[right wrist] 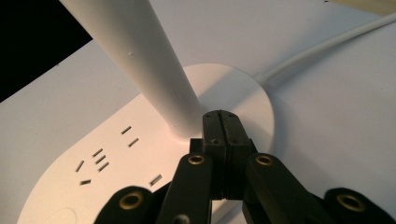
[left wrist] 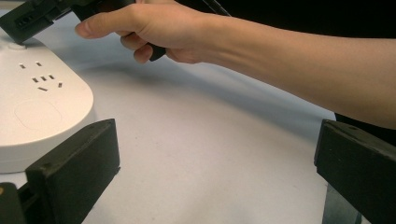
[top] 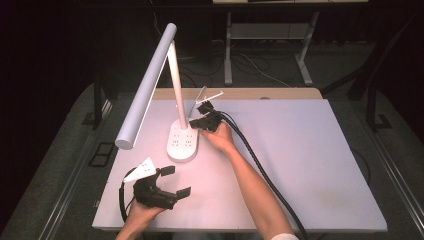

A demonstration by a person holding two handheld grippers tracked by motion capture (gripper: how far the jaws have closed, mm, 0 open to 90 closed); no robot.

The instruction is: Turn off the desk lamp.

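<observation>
A white desk lamp stands on the table, its oval base (top: 182, 142) carrying socket slots, its stem (top: 177, 85) rising to a long tilted head (top: 147, 82). My right gripper (top: 200, 122) is shut with nothing between its jaws, and its tip sits right at the foot of the lamp stem (right wrist: 159, 70) on the base (right wrist: 116, 158). Whether the tip touches the base I cannot tell. My left gripper (top: 177, 181) stands open near the front left of the table, a short way in front of the lamp base (left wrist: 37, 107). The right hand (left wrist: 154, 28) shows beyond its wide-apart jaws.
The white table top (top: 310, 160) has free room right of the lamp. A white power cord (right wrist: 322, 46) runs from the base toward the table's back edge. The right gripper's black cable (top: 265, 175) trails across the table to the front edge. Desk legs (top: 227, 50) stand behind.
</observation>
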